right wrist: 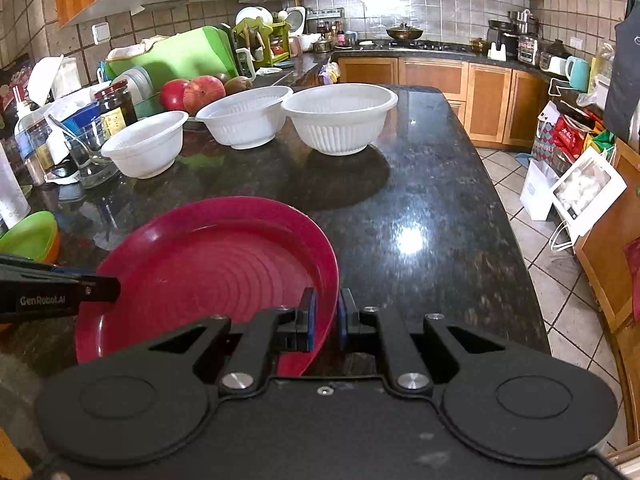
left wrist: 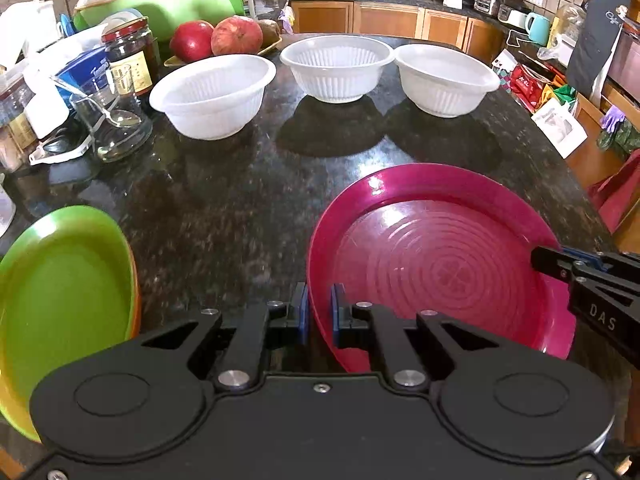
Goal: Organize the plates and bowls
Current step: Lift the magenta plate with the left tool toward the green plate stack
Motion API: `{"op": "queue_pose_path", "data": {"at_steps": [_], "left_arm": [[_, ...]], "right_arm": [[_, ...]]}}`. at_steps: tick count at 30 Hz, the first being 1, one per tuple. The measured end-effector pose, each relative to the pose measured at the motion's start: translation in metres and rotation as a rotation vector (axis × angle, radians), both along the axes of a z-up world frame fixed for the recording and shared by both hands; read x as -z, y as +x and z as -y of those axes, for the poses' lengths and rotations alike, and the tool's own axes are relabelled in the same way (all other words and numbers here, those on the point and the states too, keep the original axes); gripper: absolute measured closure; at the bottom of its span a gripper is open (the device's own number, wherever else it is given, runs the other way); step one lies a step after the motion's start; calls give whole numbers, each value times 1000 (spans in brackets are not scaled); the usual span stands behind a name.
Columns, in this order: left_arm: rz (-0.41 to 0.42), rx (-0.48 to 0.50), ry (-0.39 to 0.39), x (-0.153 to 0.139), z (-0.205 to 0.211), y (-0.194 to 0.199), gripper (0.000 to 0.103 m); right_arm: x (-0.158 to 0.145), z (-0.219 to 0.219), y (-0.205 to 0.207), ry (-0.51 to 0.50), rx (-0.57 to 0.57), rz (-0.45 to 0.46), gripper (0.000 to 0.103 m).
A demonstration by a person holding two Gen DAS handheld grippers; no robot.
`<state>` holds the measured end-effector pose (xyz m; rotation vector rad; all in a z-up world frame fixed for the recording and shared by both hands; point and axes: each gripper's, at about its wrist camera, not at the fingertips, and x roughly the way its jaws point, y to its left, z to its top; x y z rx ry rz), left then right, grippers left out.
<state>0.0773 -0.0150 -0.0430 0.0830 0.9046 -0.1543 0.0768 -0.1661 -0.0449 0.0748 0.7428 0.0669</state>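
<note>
1. The magenta plate (left wrist: 440, 268) sits over the near part of the dark tabletop (left wrist: 224, 208); the left gripper (left wrist: 319, 314) has its jaws clamped on the plate's left rim, and the right gripper (right wrist: 326, 322) has its jaws clamped on the opposite rim.
2. Beyond the plate the tabletop lies bare up to the bowls. Clutter crowds the left edge: a dark jar (left wrist: 132, 58), a glass with a spoon (left wrist: 114, 120), and red fruit (left wrist: 216, 38).
3. Three white bowls (left wrist: 212, 94) (left wrist: 338, 66) (left wrist: 444, 78) stand in a row at the far side, each upright, the right two about touching.
4. A green plate (left wrist: 60, 300) tops a stack at the left; orange edges show beneath, perhaps two more plates, count unclear.
5. Gripper bodies hide the magenta plate's near edge.
</note>
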Motion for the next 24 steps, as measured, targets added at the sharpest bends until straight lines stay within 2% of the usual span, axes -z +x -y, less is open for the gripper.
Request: {"op": "queue_pose_path", "data": {"at_steps": [12, 24], "left_arm": [[18, 1, 15, 1, 1, -16, 88], [28, 26, 39, 2, 4, -20, 88]], "right_arm": [[0, -3, -15, -43, -24, 22, 90], [1, -3, -20, -23, -3, 30, 87]]}}
